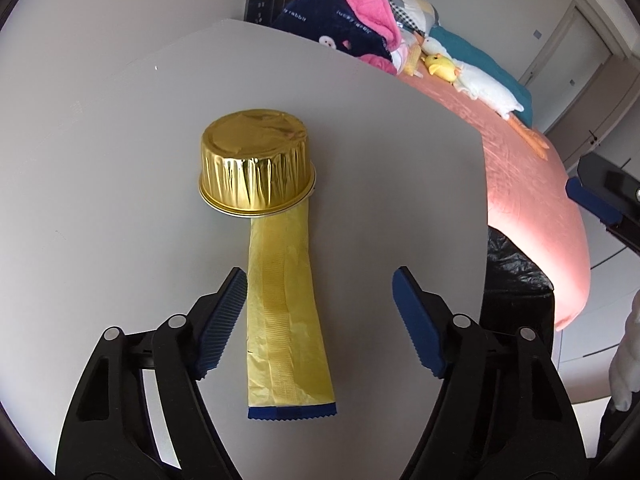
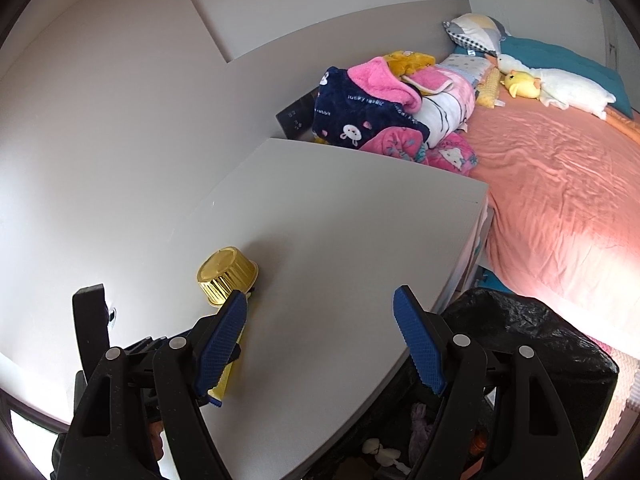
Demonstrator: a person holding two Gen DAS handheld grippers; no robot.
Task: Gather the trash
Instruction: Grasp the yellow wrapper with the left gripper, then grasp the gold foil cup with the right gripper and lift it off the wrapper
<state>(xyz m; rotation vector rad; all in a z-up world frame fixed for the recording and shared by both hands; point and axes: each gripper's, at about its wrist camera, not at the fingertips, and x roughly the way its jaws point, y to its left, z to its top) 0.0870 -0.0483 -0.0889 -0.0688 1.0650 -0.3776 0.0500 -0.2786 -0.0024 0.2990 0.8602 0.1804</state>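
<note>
A long yellow wrapper (image 1: 284, 320) with a blue serrated end lies flat on the grey table (image 1: 120, 160). Its far end is tucked under an upturned gold foil cup (image 1: 256, 168). My left gripper (image 1: 320, 274) hangs open over the wrapper, which lies between the fingers close to the left pad; neither pad presses on it. In the right wrist view the foil cup (image 2: 226, 276) and wrapper (image 2: 226, 380) sit at lower left, partly hidden by a finger. My right gripper (image 2: 320, 292) is open over bare table (image 2: 340, 220), holding nothing.
A black trash bag (image 2: 520, 332) stands open by the table's right edge, with some scraps inside; it also shows as the black bag (image 1: 512, 276). Beyond lies a bed with a pink sheet (image 2: 560, 200), piled blankets (image 2: 372, 116) and plush toys (image 2: 524, 84). A wall runs along the left.
</note>
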